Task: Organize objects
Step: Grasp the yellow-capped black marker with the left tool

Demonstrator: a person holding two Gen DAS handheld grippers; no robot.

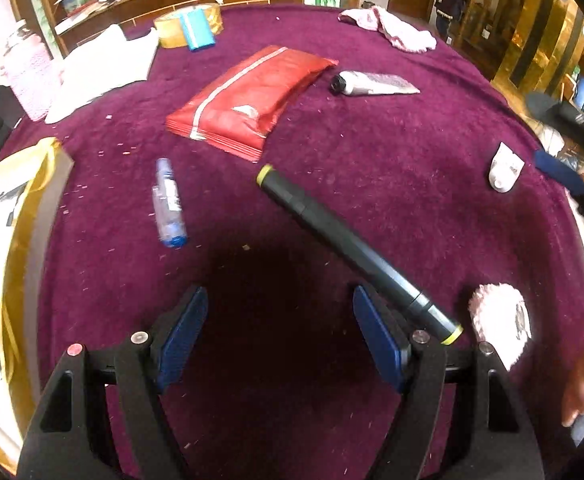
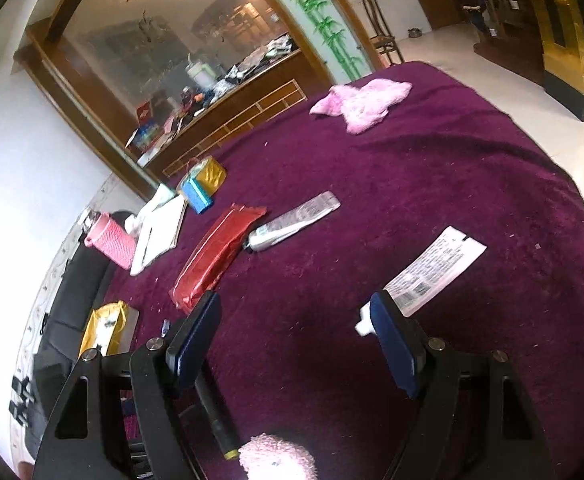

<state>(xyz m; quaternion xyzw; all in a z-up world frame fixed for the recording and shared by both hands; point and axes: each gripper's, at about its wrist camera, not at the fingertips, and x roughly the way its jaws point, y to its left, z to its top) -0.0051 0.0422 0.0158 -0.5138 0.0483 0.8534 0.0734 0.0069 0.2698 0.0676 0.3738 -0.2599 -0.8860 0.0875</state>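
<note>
**Scattered items on the purple tablecloth, both grippers empty**

A long black marker (image 1: 356, 250) with yellow end bands lies diagonally on the purple table (image 1: 412, 140), its near end passing just behind the right finger of the left gripper (image 1: 279, 332). That gripper's jaws stand wide apart with nothing between them. Left of the marker lies a small clear bottle (image 1: 167, 204) with a blue cap. Beyond both, toward the middle of the table, rests a flat red packet (image 1: 247, 100), and just beside its far end a silver tube (image 1: 376, 83) with a black cap.

The right gripper (image 2: 294, 336) is likewise spread wide and empty; a white tube (image 2: 432, 272) printed with text lies just past its right finger. A fluffy pink item (image 2: 277, 458) sits at the near edge.

At the left edge a yellow bag (image 1: 23, 216) stands open; its contents are too blurred to tell. Near the far-left edge are a gold container (image 1: 189, 24) with a blue box (image 1: 199, 30) leaning against it, white paper (image 1: 103, 60), and a pink bottle (image 2: 111, 242). A pink cloth (image 2: 362, 104) lies crumpled at the far edge.
</note>
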